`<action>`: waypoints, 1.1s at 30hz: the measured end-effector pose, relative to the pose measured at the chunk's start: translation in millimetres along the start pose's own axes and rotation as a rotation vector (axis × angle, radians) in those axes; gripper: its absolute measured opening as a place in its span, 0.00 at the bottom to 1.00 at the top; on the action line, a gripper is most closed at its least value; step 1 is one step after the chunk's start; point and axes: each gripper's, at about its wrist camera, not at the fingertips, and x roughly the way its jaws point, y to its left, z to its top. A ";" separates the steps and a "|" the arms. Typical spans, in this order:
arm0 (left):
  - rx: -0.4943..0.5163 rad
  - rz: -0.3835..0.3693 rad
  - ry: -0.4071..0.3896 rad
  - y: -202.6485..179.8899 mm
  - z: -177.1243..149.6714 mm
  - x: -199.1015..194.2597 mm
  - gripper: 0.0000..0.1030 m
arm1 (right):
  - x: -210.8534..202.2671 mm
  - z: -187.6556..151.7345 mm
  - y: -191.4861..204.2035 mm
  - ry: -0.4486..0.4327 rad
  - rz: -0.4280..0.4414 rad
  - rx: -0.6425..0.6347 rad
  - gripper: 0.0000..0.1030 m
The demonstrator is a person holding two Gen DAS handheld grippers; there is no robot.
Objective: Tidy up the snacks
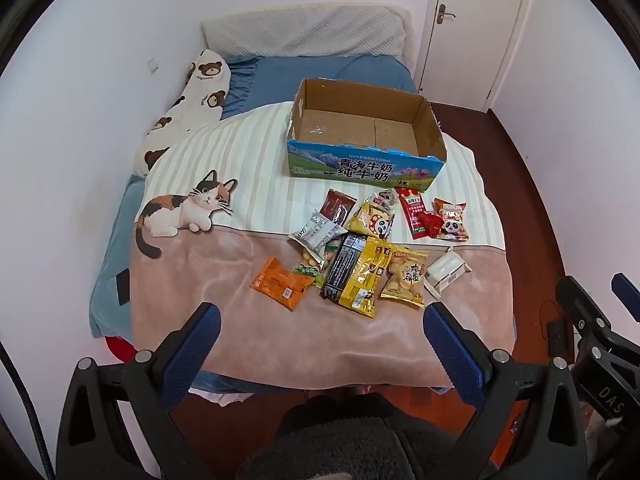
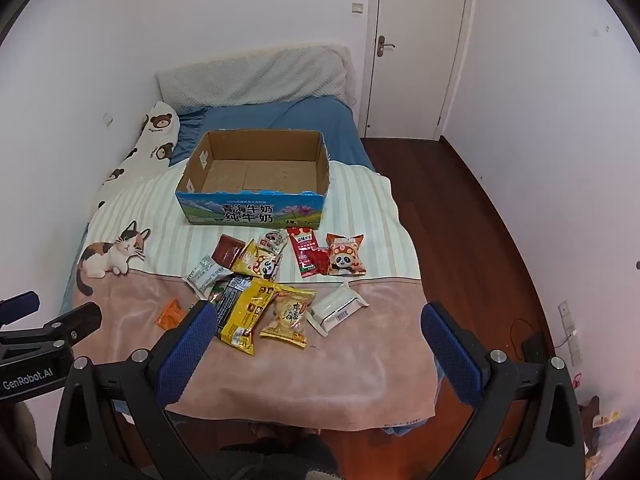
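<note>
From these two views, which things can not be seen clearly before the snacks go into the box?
- Orange packet: in the right wrist view, the right claw covers part of it.
- Green packet: in the left wrist view, mostly under the black-and-yellow bag.
- Small print on the white packet: too small to read.
- Box: its near wall hides the floor just behind it.

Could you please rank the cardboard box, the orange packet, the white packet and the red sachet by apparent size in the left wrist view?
1. Cardboard box
2. Red sachet, orange packet and white packet: too alike to rank.
</note>
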 end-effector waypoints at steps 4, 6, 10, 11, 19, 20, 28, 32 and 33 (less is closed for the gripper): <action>-0.002 -0.012 0.004 0.2 -0.5 -0.3 1.00 | 1.0 0.6 0.2 0.002 0.001 0.008 1.00; -0.002 -0.015 0.007 0.1 -0.7 -0.4 1.00 | 0.4 -0.2 1.1 -0.004 -0.003 -0.001 1.00; 0.010 -0.030 0.013 -6.7 -0.4 4.5 1.00 | -4.3 3.2 3.0 0.001 -0.006 -0.005 1.00; 0.015 -0.032 0.013 -8.3 -0.5 5.1 1.00 | -5.3 3.8 4.2 0.002 -0.006 -0.006 1.00; 0.021 -0.052 0.012 -5.2 5.1 1.0 1.00 | -2.9 3.4 1.1 -0.014 -0.009 0.000 1.00; 0.018 -0.053 0.010 -4.6 5.4 0.8 1.00 | -3.5 4.5 -0.3 -0.016 -0.010 0.005 1.00; 0.006 -0.063 0.020 -5.2 10.1 4.5 1.00 | 1.2 7.2 -4.7 -0.006 -0.013 0.016 1.00; 0.005 -0.065 0.020 -4.9 9.6 5.3 1.00 | 2.1 6.9 -3.7 -0.007 -0.016 0.013 1.00; 0.006 -0.065 0.019 -5.4 9.9 5.6 1.00 | 2.1 7.3 -3.0 -0.005 -0.017 0.012 1.00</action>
